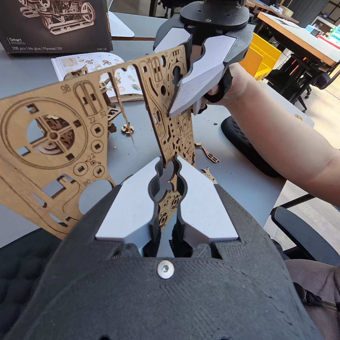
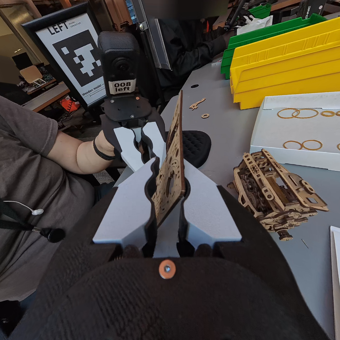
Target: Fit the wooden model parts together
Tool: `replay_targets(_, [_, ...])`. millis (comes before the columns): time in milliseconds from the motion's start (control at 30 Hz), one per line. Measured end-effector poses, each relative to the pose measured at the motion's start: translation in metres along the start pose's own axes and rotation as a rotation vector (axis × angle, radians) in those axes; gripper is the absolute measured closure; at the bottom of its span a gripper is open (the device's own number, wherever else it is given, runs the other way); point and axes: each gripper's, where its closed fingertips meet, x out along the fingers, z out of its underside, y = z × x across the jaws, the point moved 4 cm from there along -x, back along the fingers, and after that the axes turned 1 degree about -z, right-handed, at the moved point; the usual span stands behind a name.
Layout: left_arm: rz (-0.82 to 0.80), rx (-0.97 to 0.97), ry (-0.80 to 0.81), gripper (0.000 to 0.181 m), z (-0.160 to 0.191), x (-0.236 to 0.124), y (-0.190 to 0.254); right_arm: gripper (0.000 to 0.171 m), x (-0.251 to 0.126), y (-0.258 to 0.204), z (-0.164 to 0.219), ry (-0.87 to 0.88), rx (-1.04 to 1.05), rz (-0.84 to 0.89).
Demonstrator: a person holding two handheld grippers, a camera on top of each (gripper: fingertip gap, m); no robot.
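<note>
A laser-cut plywood parts sheet (image 1: 55,99) with several holes stands on edge above the grey table. My left gripper (image 1: 168,160) is shut on its lower edge. My right gripper (image 1: 171,110) is shut on its upper right corner, one finger in front of the sheet and one behind. In the right wrist view the sheet (image 2: 163,202) sits edge-on between my right gripper's (image 2: 170,163) fingers, with the left gripper (image 2: 145,156) just beyond. A partly built wooden model (image 2: 276,195) lies on the table to the right, apart from both grippers.
The kit box (image 1: 55,25) and an open instruction booklet (image 1: 92,64) lie at the back. Small loose wooden pieces (image 1: 127,128) are scattered on the table. Yellow bins (image 2: 285,64), green bins (image 2: 257,36) and a white tray (image 2: 266,128) with rubber bands stand to the right. A black armrest (image 2: 195,145) meets the table edge.
</note>
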Motion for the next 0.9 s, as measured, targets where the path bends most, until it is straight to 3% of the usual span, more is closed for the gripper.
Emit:
replay_targets(33, [0.003, 0.000, 0.002, 0.173, 0.000, 0.000, -0.001, 0.147, 0.000, 0.001, 0.001, -0.013, 0.018, 0.014])
replay_targets(100, [-0.012, 0.013, 0.006, 0.172, 0.001, 0.000, -0.004, 0.134, 0.003, 0.003, 0.007, -0.060, 0.056, 0.048])
replay_targets(200, [-0.033, 0.043, 0.014, 0.171, 0.001, 0.000, -0.005, 0.133, 0.010, 0.000, 0.022, -0.146, 0.119, 0.052])
replay_targets(300, [-0.044, 0.064, 0.015, 0.170, 0.002, 0.000, -0.006, 0.152, 0.013, 0.001, 0.021, -0.105, 0.149, 0.074])
replay_targets(400, [-0.035, 0.073, 0.022, 0.171, 0.001, -0.001, -0.005, 0.148, 0.013, 0.000, 0.019, -0.061, 0.236, 0.043])
replay_targets(633, [-0.036, 0.110, 0.032, 0.170, 0.001, 0.000, -0.004, 0.167, 0.014, -0.003, 0.023, -0.082, 0.234, 0.006])
replay_targets(900, [0.003, 0.105, 0.021, 0.170, 0.001, -0.003, -0.001, 0.170, 0.014, -0.008, 0.022, -0.082, 0.202, -0.026])
